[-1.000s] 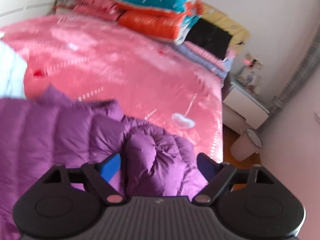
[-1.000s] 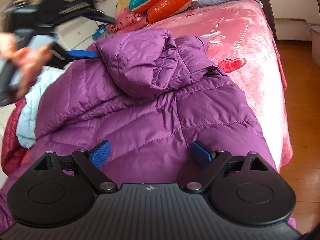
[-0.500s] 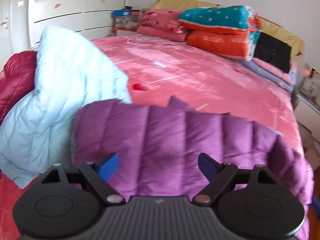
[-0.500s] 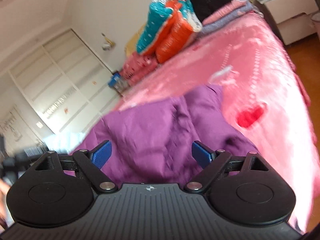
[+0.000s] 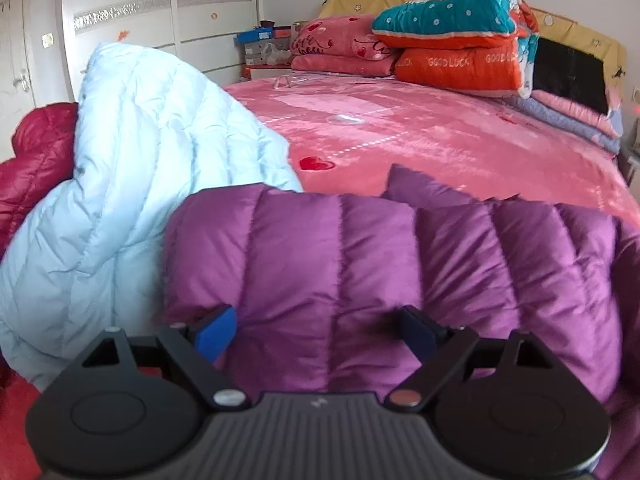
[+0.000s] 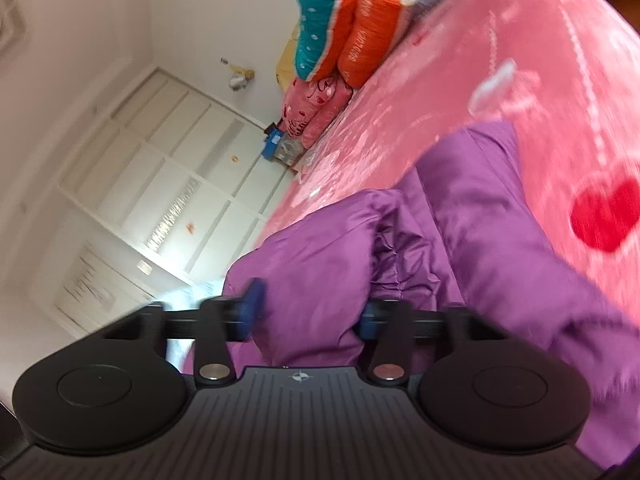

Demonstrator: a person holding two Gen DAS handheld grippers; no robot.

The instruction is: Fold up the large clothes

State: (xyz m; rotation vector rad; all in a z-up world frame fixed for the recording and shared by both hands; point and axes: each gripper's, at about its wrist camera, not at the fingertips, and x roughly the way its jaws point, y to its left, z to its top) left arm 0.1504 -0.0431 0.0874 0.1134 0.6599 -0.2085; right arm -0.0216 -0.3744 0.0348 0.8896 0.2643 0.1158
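A purple puffer jacket (image 5: 360,248) lies on the pink bed. In the left wrist view its quilted edge fills the space between the wide fingers of my left gripper (image 5: 318,332). The jaws are opening, and the blue pads (image 5: 216,330) stand at the sides of the fabric without squeezing it. In the right wrist view the picture is rolled and blurred. My right gripper (image 6: 310,316) is closing, and a thick fold of the purple jacket (image 6: 320,264) is bunched between its pads, which press on it.
A pale blue puffer coat (image 5: 132,184) is heaped left of the purple jacket, with a dark red coat (image 5: 28,160) behind it. Folded quilts (image 5: 452,40) and pillows are stacked at the head of the pink bed (image 5: 420,132). White wardrobe doors (image 5: 160,20) stand beyond.
The left gripper swung left and dropped onto the jacket's quilted edge. The right gripper rolled, moved in over the jacket, and its fingers came together on a fold of purple fabric.
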